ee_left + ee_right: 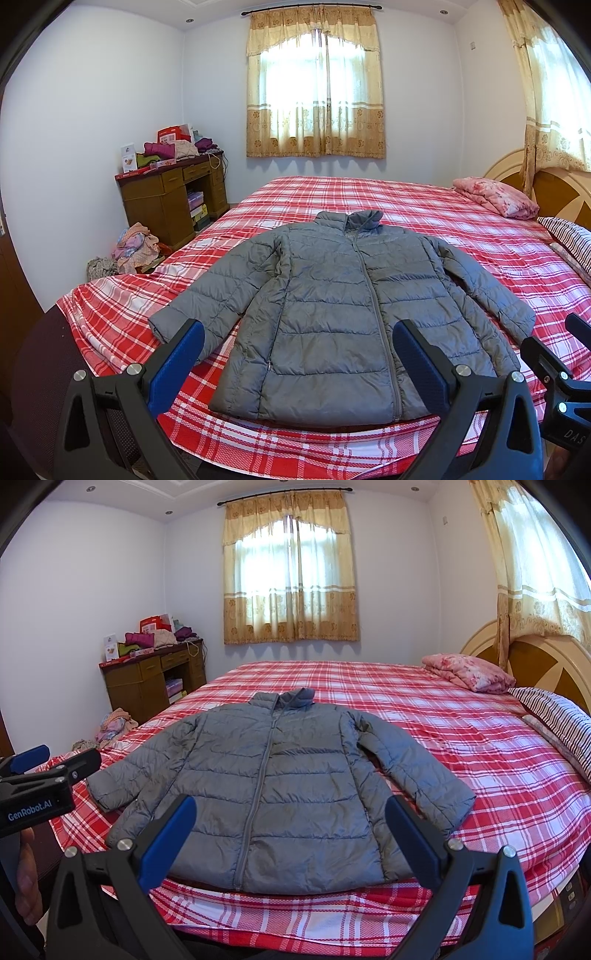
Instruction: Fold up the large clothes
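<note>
Red plaid bed (424, 206) fills mid-frame; grey jacket (332, 314) lies flat, zipped, at centre. Left gripper (298, 354) and right gripper (290, 827), lower frame, are both spread, holding nothing.

You are in a home bedroom: a wide bed (424, 716) in a red plaid sheet fills the room, its headboard (535, 664) at 3 o'clock, a curtained window (290, 568) at 12, and a cluttered wooden desk (151, 675) at 10.

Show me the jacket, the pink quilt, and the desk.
jacket (332, 314), left wrist view, on the chest panel beside the zip
pink quilt (469, 674), right wrist view, on its folded top
desk (159, 199), left wrist view, on its front cabinet door
</note>
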